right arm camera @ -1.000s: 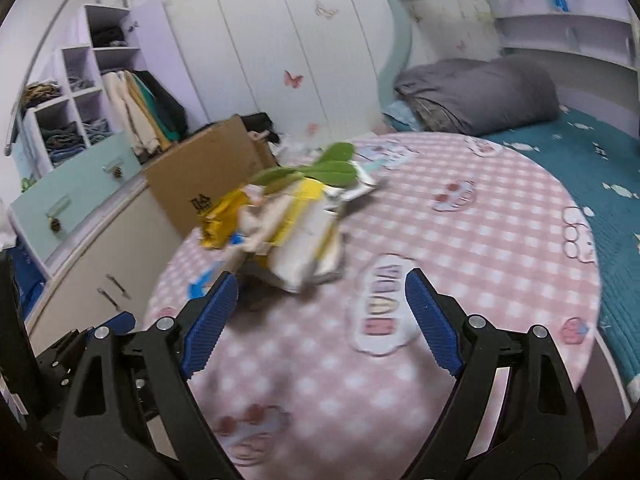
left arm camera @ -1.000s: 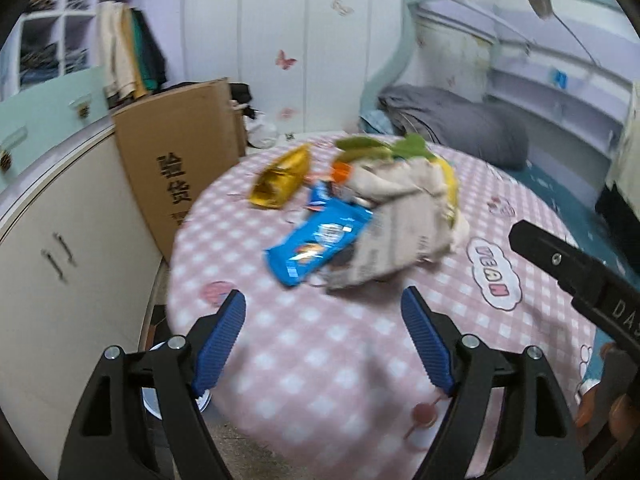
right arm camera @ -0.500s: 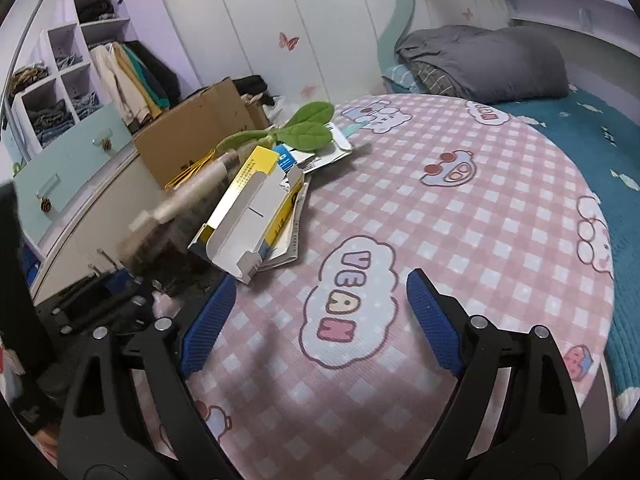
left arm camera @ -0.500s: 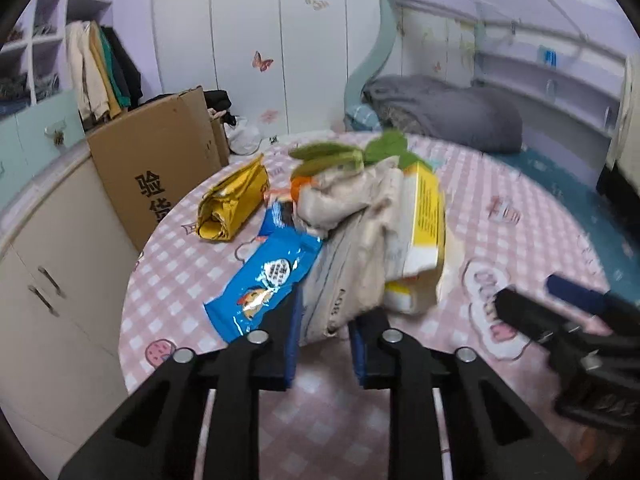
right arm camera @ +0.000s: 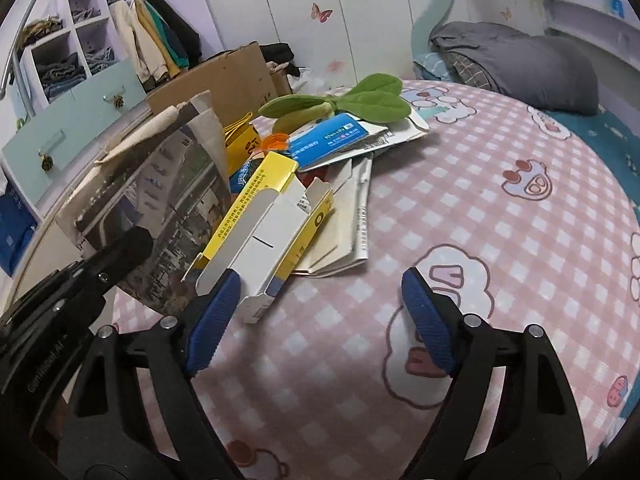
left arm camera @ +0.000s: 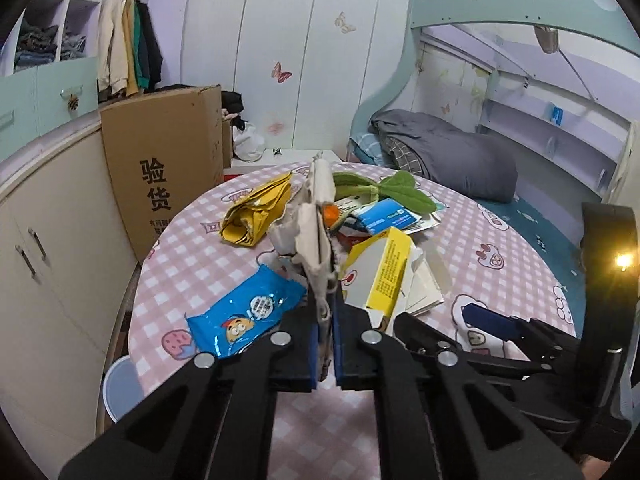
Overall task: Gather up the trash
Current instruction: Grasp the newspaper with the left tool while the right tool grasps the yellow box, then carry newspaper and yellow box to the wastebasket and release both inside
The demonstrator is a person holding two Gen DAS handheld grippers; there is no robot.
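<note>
A crumpled newspaper (left arm camera: 316, 232) stands up on edge from the pile of trash, and my left gripper (left arm camera: 326, 320) is closing on its lower edge, pads pressed on the paper. From the right wrist view the same newspaper (right arm camera: 160, 184) leans at the left, above the left gripper's black frame (right arm camera: 100, 264). My right gripper (right arm camera: 320, 276) hovers low over the pink checked table (right arm camera: 480, 200), jaws wide but closing slightly. The near end of an open yellow-and-white carton (right arm camera: 260, 232) lies just inside its left finger, untouched. A blue snack wrapper (left arm camera: 244, 312) and a yellow bag (left arm camera: 256, 216) lie left of the newspaper.
Further back in the pile are a green plush leaf (right arm camera: 348, 100), a blue-and-white envelope (right arm camera: 332, 138) and folded papers. A tall cardboard box (left arm camera: 160, 168) and cream cabinets (left arm camera: 48, 240) flank the table's left. Grey bedding (left arm camera: 448, 160) lies on the bed behind.
My left gripper went from wide open to shut on the newspaper, which now stands upright. The right gripper moved in toward the yellow carton.
</note>
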